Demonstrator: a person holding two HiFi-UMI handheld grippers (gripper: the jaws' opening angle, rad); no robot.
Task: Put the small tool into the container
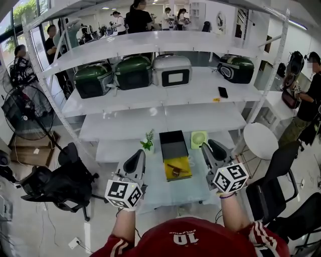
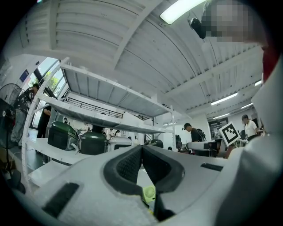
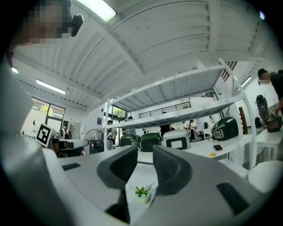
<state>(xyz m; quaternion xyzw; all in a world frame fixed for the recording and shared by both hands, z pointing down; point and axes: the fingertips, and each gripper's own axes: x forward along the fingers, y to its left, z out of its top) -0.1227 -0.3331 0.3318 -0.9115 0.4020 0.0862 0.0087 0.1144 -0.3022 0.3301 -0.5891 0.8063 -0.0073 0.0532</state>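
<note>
Small brown tool (image 1: 175, 169) lying inside yellow container (image 1: 186, 160), beside black box (image 1: 173, 143) on table (image 1: 155, 186). Left gripper (image 1: 136, 156) hovering, jaws together, empty. Right gripper (image 1: 209, 146) hovering, jaws apart, empty (job looking done). Lifting straight clear, avoiding nudging container.

The small brown tool (image 1: 175, 169) lies inside the open yellow container (image 1: 186, 161) on the white table (image 1: 150, 186).

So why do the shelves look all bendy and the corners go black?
Head view: the wide lens bows the shelves outward. Left gripper view: same bending, dark round edges, and the lamp glares white. Right gripper view: dark rim too, with its lamp washed out.
</note>
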